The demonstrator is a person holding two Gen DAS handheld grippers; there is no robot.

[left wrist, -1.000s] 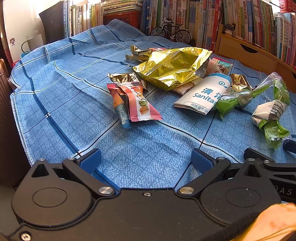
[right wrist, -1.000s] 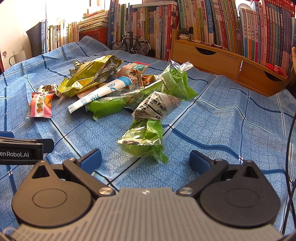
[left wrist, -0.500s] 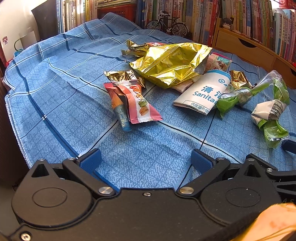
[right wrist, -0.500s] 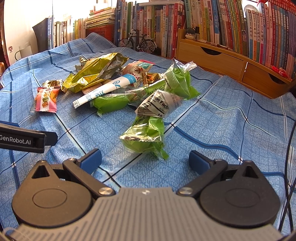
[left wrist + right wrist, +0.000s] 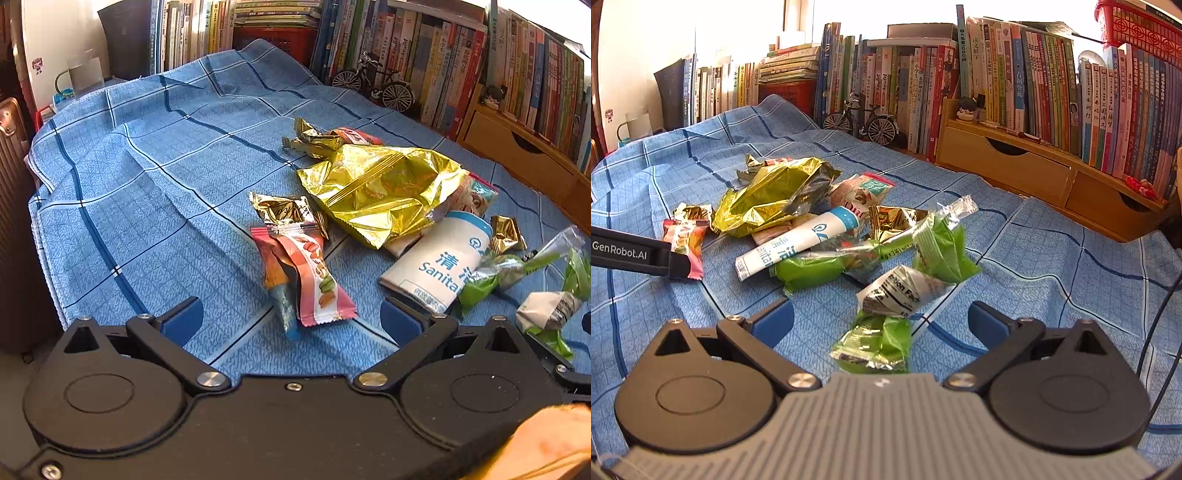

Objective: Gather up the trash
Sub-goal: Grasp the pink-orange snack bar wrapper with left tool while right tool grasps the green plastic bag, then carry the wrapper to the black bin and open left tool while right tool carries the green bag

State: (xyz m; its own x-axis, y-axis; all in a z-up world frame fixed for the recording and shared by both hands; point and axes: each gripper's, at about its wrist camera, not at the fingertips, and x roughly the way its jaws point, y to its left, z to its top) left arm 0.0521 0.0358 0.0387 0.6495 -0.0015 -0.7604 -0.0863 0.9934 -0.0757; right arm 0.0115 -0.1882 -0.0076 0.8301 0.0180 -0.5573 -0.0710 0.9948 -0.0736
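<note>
Wrappers lie heaped on a blue checked cloth (image 5: 147,206). My left gripper (image 5: 291,319) is open, its blue pads flanking the near end of a pink nut-bar wrapper (image 5: 312,275). Behind that lie a small gold wrapper (image 5: 284,210), a big gold foil bag (image 5: 380,188) and a white sanitiser packet (image 5: 439,266). My right gripper (image 5: 882,319) is open over a crumpled green wrapper (image 5: 875,343). Past it are a white-and-green wrapper (image 5: 905,288), a long green wrapper (image 5: 827,264), the white sanitiser packet (image 5: 798,245) and the gold foil bag (image 5: 768,195). The left gripper's finger (image 5: 639,254) shows at the left.
Rows of books (image 5: 997,81) line the back, with a model bicycle (image 5: 862,122) and wooden drawers (image 5: 1034,173) in front. A brown suitcase (image 5: 11,221) stands off the cloth's left edge. A cable (image 5: 1160,314) hangs at the right. Bare cloth stretches left (image 5: 110,166).
Both grippers have moved forward and lower towards the trash: the pink wrapper now reaches between the left pads, and the green wrapper sits between the right pads. Both stayed open.
</note>
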